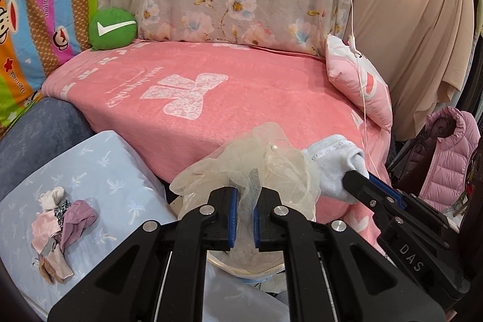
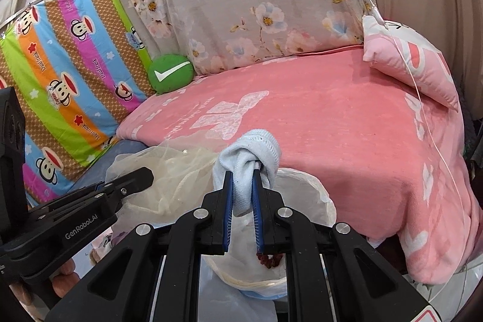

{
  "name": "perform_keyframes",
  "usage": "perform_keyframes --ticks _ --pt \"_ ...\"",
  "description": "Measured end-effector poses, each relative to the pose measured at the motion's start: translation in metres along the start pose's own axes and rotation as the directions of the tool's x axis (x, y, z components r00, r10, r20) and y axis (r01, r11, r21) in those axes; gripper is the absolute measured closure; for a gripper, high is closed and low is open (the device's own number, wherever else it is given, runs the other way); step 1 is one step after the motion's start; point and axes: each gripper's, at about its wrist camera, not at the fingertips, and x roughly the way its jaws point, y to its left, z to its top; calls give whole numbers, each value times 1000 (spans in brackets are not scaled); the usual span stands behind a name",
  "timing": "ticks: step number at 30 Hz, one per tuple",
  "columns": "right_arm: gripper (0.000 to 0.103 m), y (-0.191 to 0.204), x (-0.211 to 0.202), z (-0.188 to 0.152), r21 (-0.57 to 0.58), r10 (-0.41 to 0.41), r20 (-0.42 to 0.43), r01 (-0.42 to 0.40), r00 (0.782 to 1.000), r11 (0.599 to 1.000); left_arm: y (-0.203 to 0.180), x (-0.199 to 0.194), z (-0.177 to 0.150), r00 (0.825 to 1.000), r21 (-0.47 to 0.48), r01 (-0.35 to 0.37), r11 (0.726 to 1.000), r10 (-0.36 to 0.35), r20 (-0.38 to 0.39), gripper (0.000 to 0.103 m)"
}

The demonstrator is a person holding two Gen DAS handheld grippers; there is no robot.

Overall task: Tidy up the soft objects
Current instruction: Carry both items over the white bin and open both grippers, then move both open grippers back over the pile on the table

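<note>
My left gripper [image 1: 244,201] is shut on a fold of cream mesh fabric [image 1: 241,165], held up over the front edge of the pink bed. My right gripper [image 2: 243,186] is shut on a bunched pale blue sock [image 2: 250,150], just right of the mesh. The same sock [image 1: 332,165] shows in the left wrist view with the right gripper [image 1: 356,175] pinching it. Below both hangs a white mesh bag [image 2: 305,195] with a dark red scrunchie [image 2: 268,257] inside. In the right wrist view the left gripper [image 2: 145,175] reaches into the cream mesh [image 2: 178,168].
A pile of small soft items [image 1: 60,225] lies on a light blue cushion [image 1: 99,171] at the lower left. The pink blanket [image 1: 241,98] covers the bed, with a green round cushion [image 1: 112,28] at the back left, a pink pillow [image 1: 359,86] right, and a thin white cord [image 1: 357,56].
</note>
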Motion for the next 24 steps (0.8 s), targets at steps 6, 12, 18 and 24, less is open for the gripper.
perform_keyframes --ticks 6,12,18,24 --pt "92 -8 9 2 14 -14 -6 14 1000 1000 -1 15 1 999 -5 25 1000 -25 -24 93" --pt "91 -6 19 4 5 -17 -14 17 1000 1000 1 19 1 1000 -32 -6 999 6 7 34" --pt "82 2 30 4 -7 -16 -21 16 1000 1000 9 21 3 999 -37 -51 998 52 11 32" --pt "67 14 37 2 -28 -15 -32 14 999 1000 23 21 -1 997 -61 -80 995 81 2 32"
